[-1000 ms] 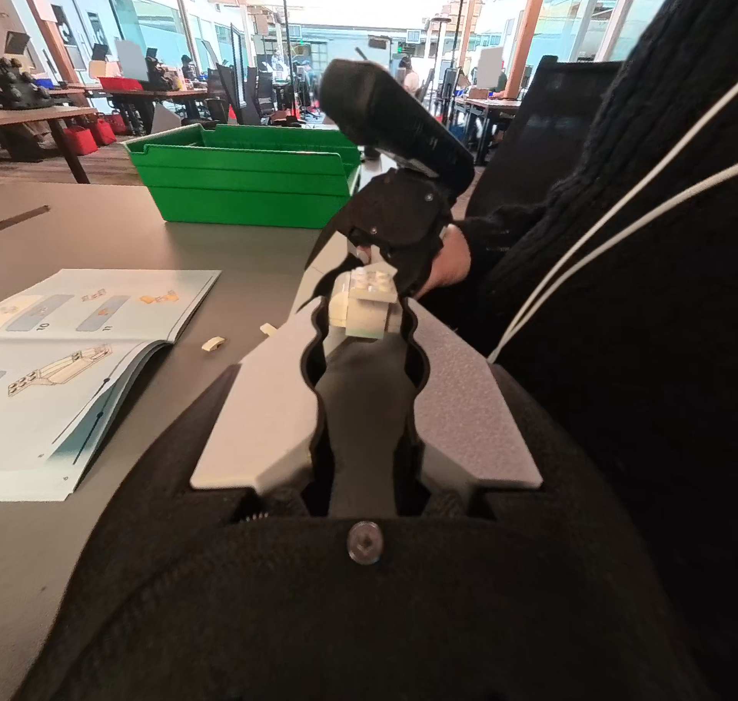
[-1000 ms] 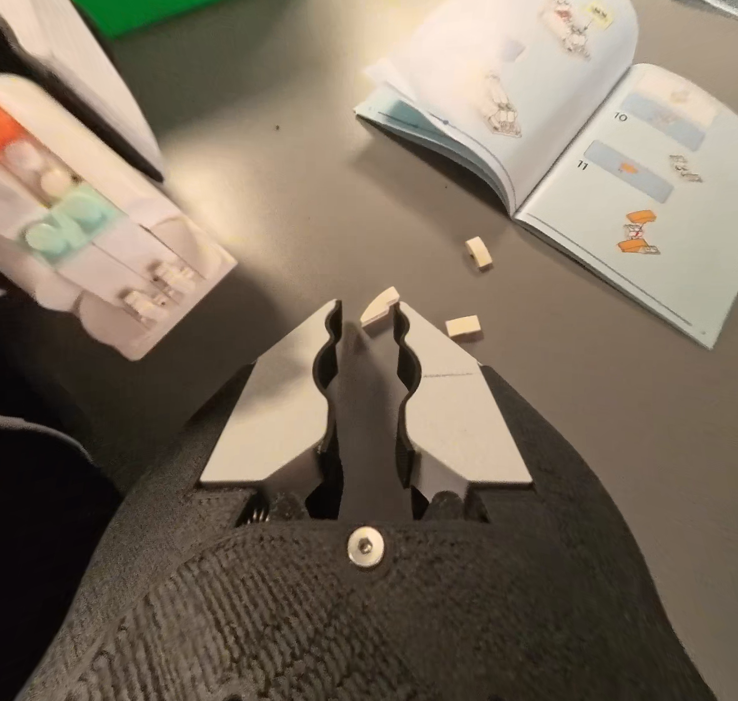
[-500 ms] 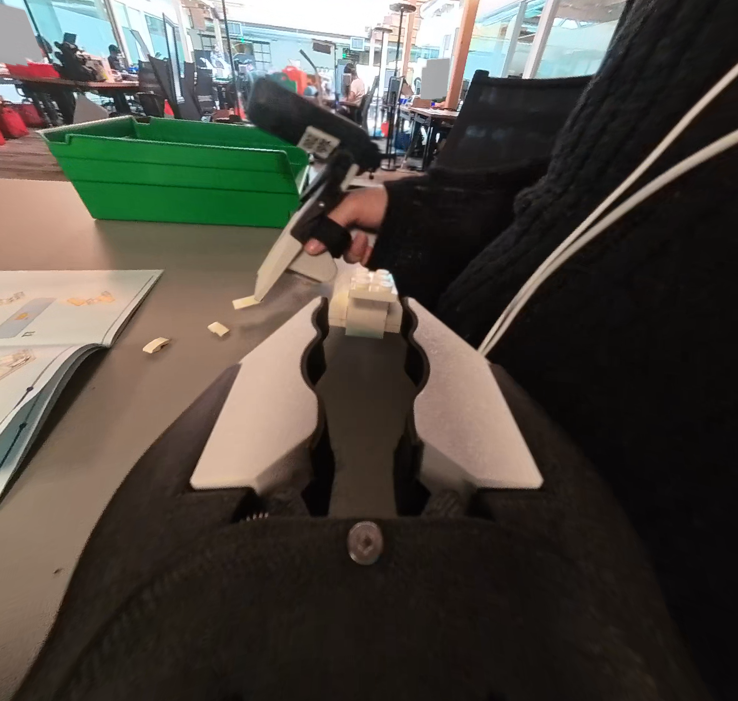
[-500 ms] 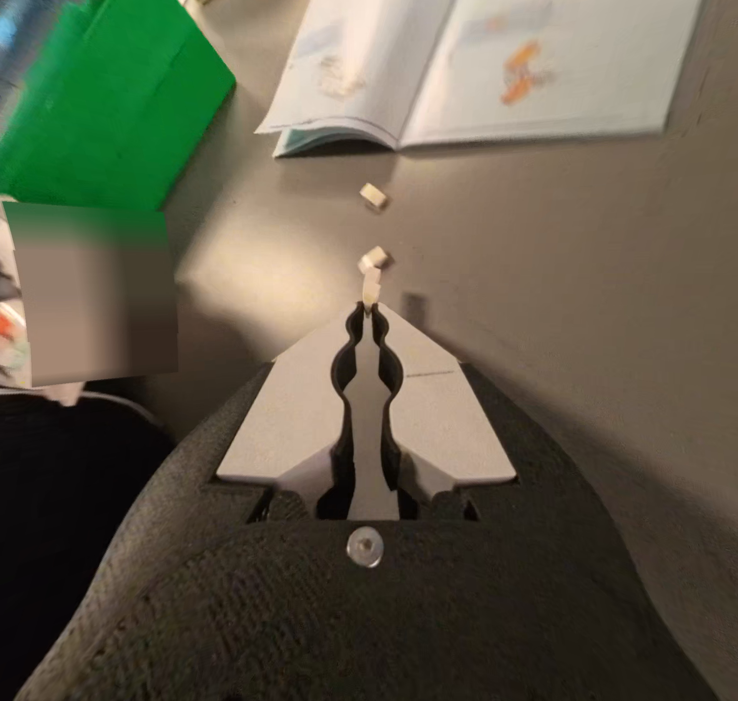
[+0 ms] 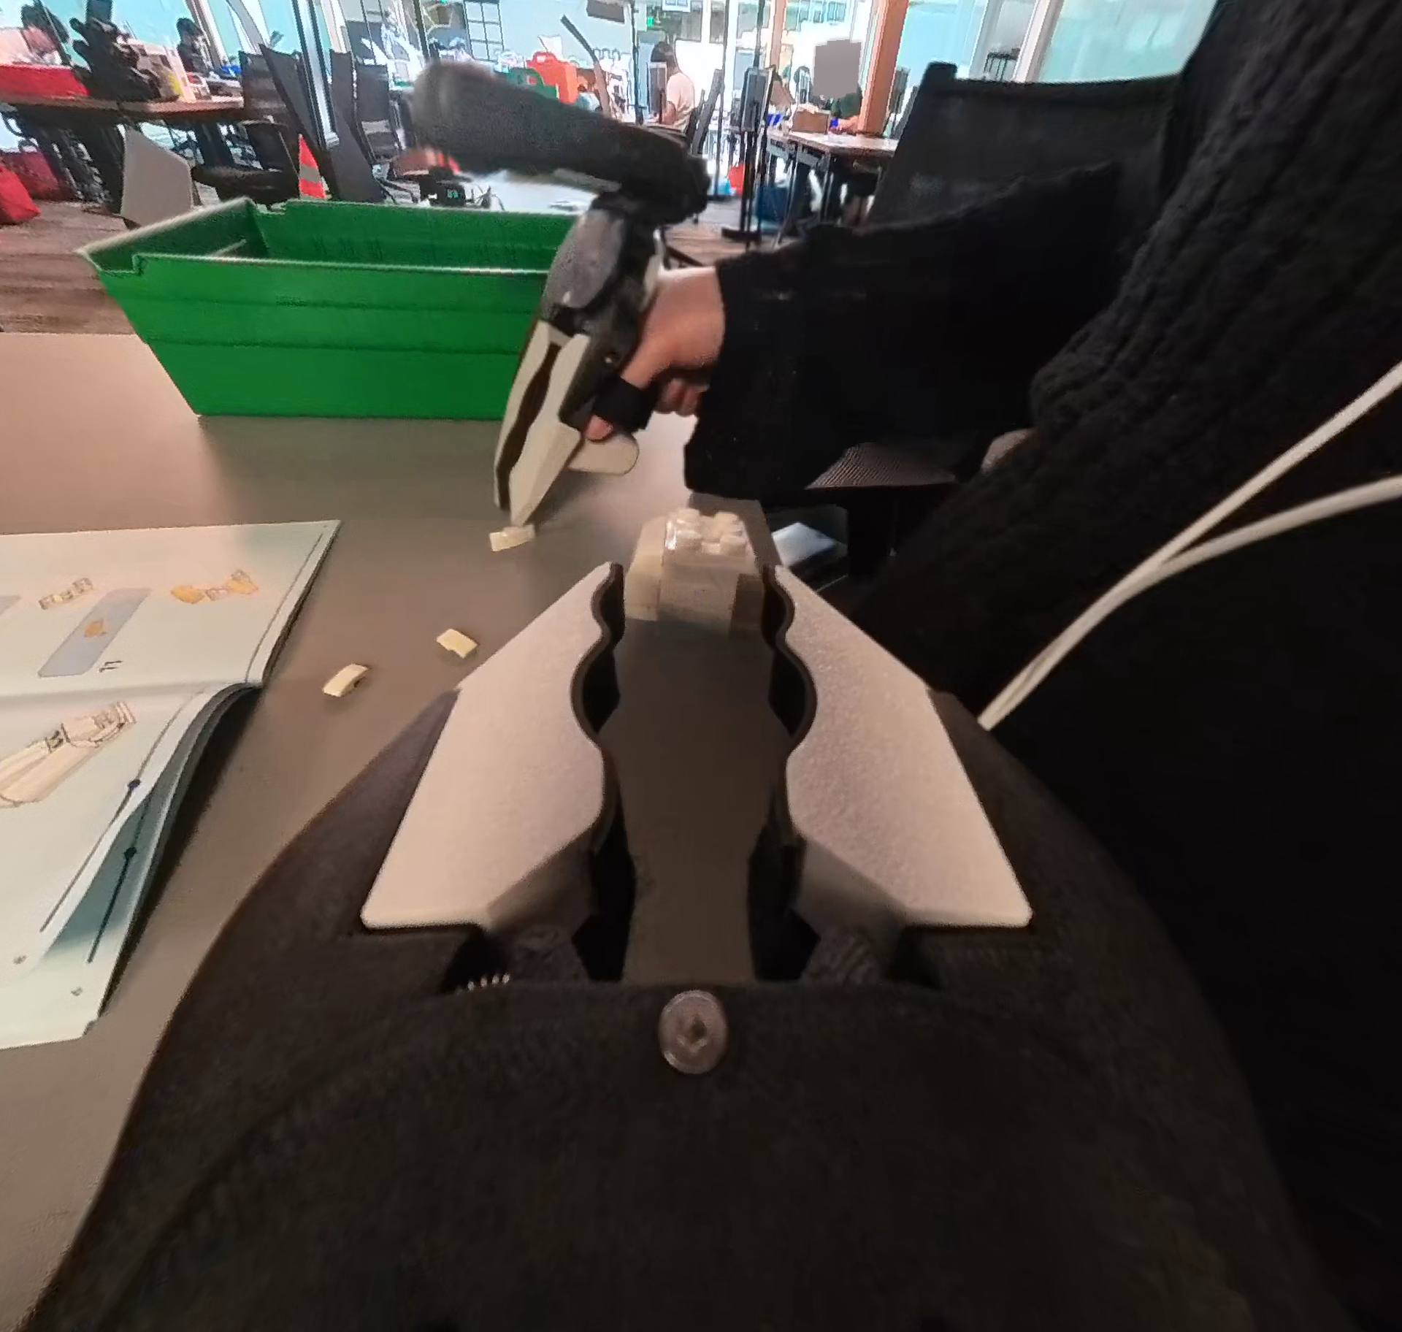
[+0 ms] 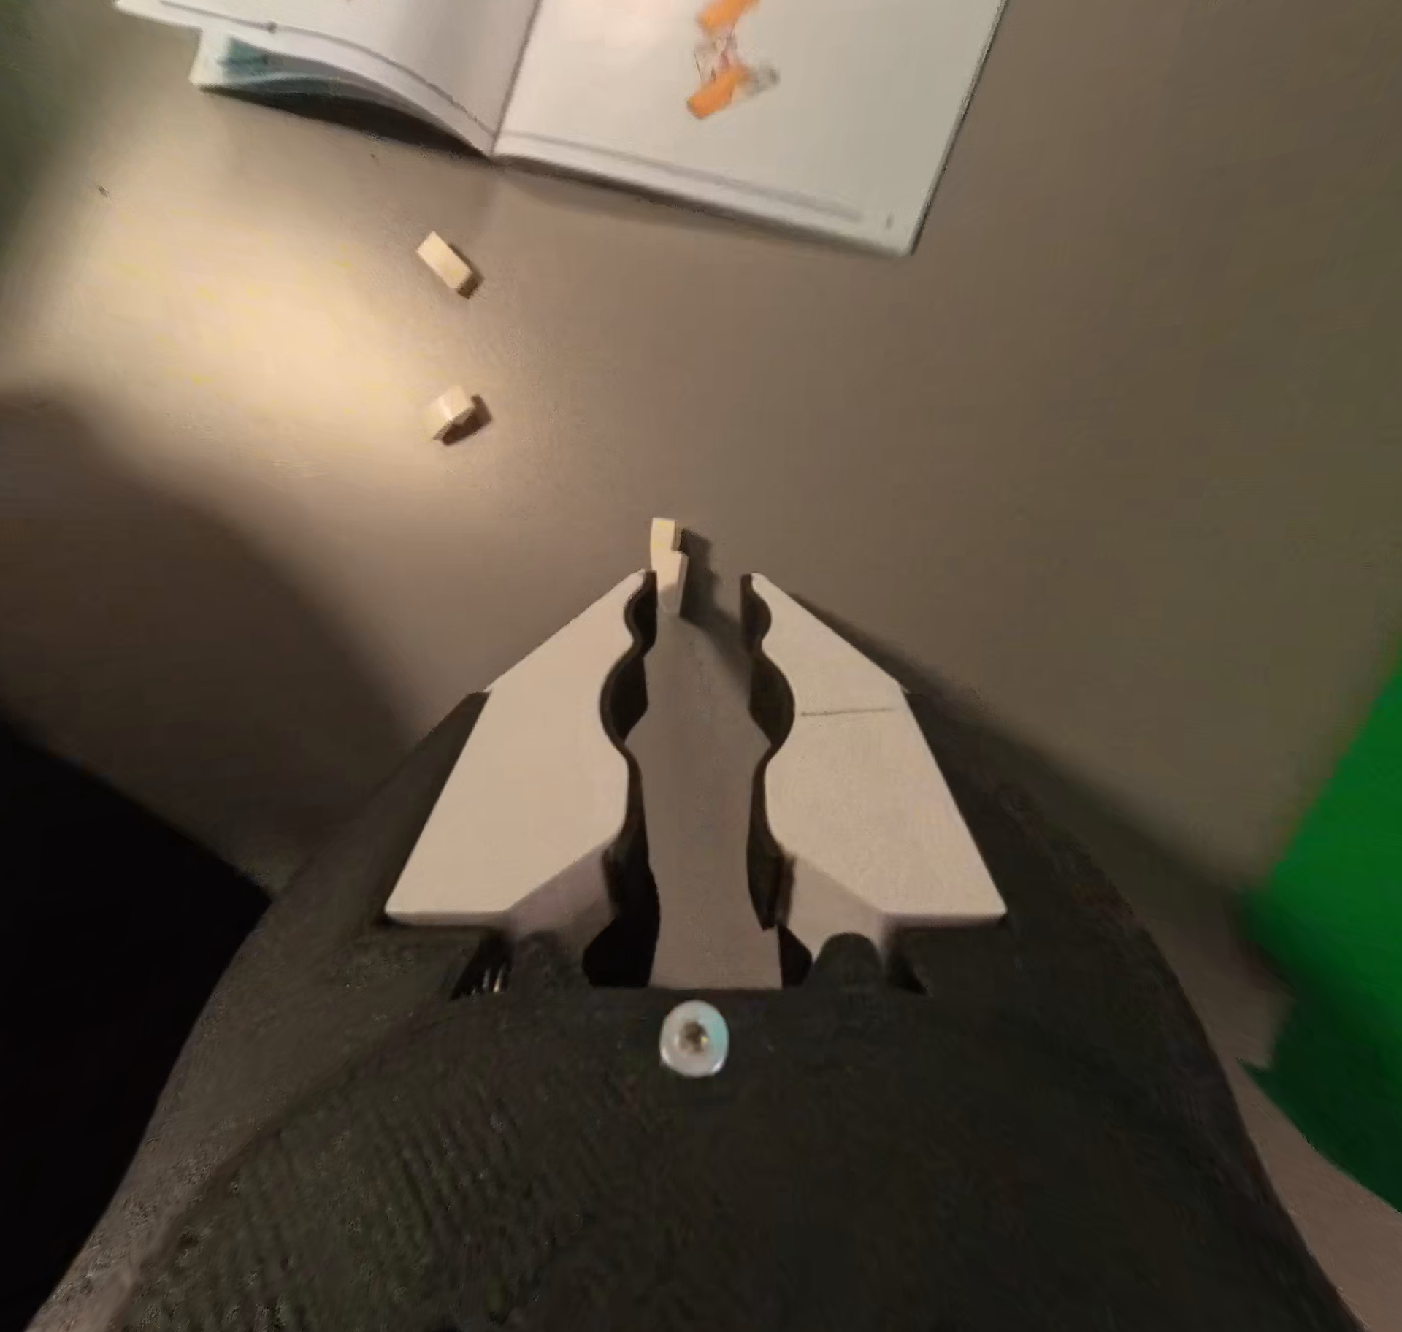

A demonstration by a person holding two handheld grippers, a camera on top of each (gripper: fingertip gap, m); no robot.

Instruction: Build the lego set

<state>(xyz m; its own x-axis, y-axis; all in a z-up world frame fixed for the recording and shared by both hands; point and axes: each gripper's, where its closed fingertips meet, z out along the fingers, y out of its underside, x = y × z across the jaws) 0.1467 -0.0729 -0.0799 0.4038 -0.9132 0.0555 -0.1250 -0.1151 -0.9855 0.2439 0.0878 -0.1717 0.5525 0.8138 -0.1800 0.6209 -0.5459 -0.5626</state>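
My left gripper (image 5: 694, 586) is shut on a small white lego assembly (image 5: 699, 556) with studs on top, held above the grey table. My right gripper (image 6: 696, 576) is open and points down at the table. A small cream piece (image 6: 666, 560) stands at its tips, close to the left finger and apart from the right one. In the left wrist view the right gripper (image 5: 523, 514) touches down by that piece (image 5: 512, 537), which lies on the table. Two more small cream pieces (image 6: 447, 273) (image 6: 454, 414) lie loose nearby.
An open instruction booklet (image 5: 114, 658) lies on the table to the left and also shows in the right wrist view (image 6: 683, 82). A green bin (image 5: 326, 309) stands at the back of the table. A person's black sleeve (image 5: 872, 355) fills the right side. One gripper's finger ends stand about 20 cm off the other's.
My right gripper, shut on the small cream piece half a second ago, has opened, and the piece now rests on the table. My left gripper still holds the white assembly.
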